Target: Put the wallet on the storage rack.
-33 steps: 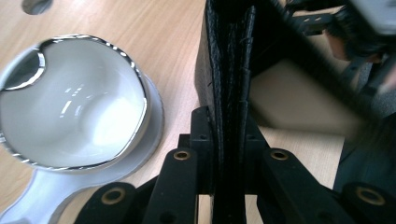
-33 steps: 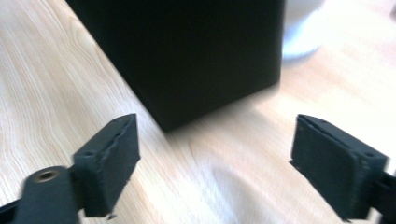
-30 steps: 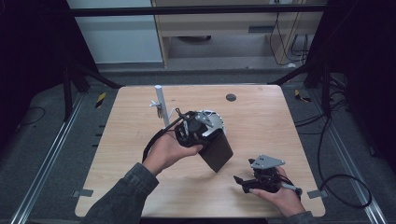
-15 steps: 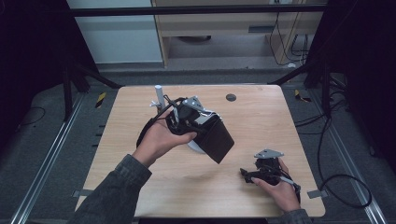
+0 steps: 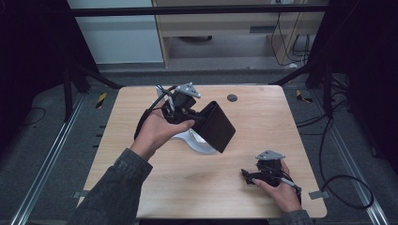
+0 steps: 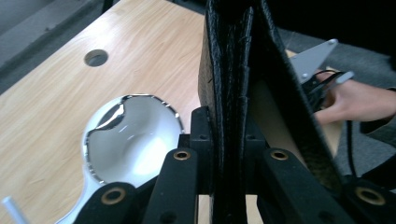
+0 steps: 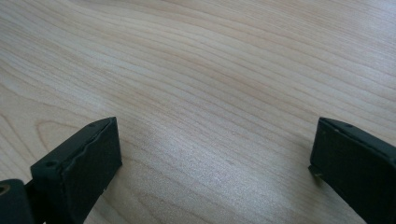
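Left gripper: the left gripper (image 5: 199, 115) is held up off the table (image 5: 263, 117) in the person's left hand (image 5: 157, 131), its jaws clamped together on the black wallet (image 5: 218, 125).
Wallet: a black folded wallet (image 6: 238, 74), pinched by one edge between the left gripper's (image 6: 229, 175) pads; the rest of it sticks out beyond the fingertips, tilted down toward the right in the high view, clear of the wood.
White dish: a white, shiny scoop-shaped dish (image 5: 199, 142) lies on the table under the held wallet; in the left gripper view the dish (image 6: 133, 135) sits just left of the fingers and below them.
Right gripper: the right gripper (image 5: 248, 177) rests low near the table's near right corner in the person's right hand (image 5: 281, 192), well apart from the wallet.
Right fingers: spread wide apart, having just been opening; in the right gripper view the right gripper (image 7: 212, 158) has bare wood grain between its pads and nothing held.
Table hole: a small round hole (image 5: 232, 98) in the wood lies beyond the wallet, past the left fingertips.
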`<state>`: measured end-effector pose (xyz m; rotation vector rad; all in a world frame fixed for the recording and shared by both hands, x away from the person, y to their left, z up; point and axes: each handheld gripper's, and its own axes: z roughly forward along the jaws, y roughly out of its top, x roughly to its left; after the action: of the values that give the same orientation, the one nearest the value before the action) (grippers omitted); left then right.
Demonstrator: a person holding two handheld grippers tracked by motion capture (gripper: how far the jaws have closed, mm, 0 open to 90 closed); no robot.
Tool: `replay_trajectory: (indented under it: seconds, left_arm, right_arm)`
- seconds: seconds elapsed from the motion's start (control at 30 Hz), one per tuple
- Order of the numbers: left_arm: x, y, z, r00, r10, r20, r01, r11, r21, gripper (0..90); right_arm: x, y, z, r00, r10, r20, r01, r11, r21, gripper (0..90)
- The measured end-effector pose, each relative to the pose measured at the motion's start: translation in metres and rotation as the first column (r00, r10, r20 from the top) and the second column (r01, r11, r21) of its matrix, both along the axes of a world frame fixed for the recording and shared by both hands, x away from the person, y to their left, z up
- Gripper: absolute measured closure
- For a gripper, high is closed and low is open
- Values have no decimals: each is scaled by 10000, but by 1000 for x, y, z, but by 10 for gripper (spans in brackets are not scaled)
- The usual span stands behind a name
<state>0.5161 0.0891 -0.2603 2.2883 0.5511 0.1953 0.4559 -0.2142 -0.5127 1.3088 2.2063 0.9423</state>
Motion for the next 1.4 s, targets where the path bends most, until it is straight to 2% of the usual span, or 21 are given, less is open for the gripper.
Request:
replay_trajectory:
  seconds: [0.2,0.37,0.5,0.57,1.27,1.4]
  left_arm:
    - [8,7,5,9989,436,192,-436,9990,9,808]
    - [13,12,4,9964,795,293,-798,9968,101,808]
    - [18,14,1,9933,1038,511,-1073,9916,725,808]
    - [21,14,-2,9922,1122,548,-1164,9898,818,808]
    - [38,4,-24,9883,1405,593,-1462,9837,1048,807]
    - [40,4,-30,9890,1399,491,-1447,9830,1133,807]
  right_arm:
    - [2,0,0,10000,-89,-45,89,10000,4,6]
    - [2,0,0,10000,-83,-47,83,10000,-5,6]
    - [2,0,0,10000,-73,-22,73,10000,-12,6]
    - [2,0,0,10000,-75,-26,75,10000,-11,6]
    - [2,-1,0,10000,-54,8,54,10000,-31,9]
    - [1,-1,0,10000,-43,3,43,10000,-27,9]
